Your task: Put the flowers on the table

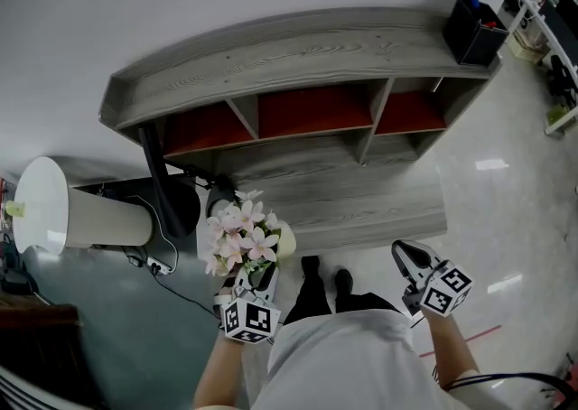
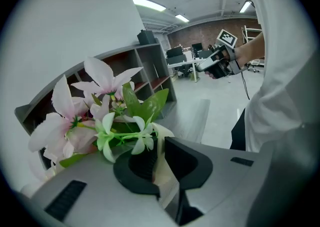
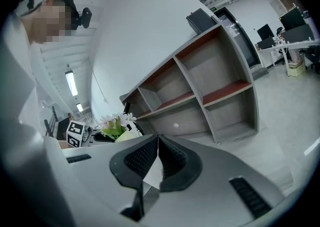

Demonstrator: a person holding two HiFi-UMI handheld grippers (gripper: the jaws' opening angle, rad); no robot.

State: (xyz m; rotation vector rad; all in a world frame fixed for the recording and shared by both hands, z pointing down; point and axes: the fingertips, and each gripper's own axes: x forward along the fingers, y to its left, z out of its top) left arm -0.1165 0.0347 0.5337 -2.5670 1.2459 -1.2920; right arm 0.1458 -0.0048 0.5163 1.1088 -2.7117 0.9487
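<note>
Flowers (image 1: 242, 238), a bunch of pink and white blooms with green leaves, are up in the air in my left hand-held gripper (image 1: 256, 278), not on the grey wooden worktop (image 1: 361, 193). In the head view they sit at the worktop's near left end. In the left gripper view the jaws are partly closed and press on the pale cream base of the bunch, with the blooms spreading up and to the left beyond the pads. My right hand-held gripper (image 1: 405, 255) is well apart from the left one, out on my other side over the shiny floor (image 1: 506, 218). In its own view its jaws meet at the tips with nothing between them. Behind the worktop rises a shelf unit (image 1: 307, 110) with red-backed compartments. A black box (image 1: 473, 29) stands on its top at the right end. A white cylinder-shaped thing (image 1: 54, 209) lies left of the flowers.
</note>
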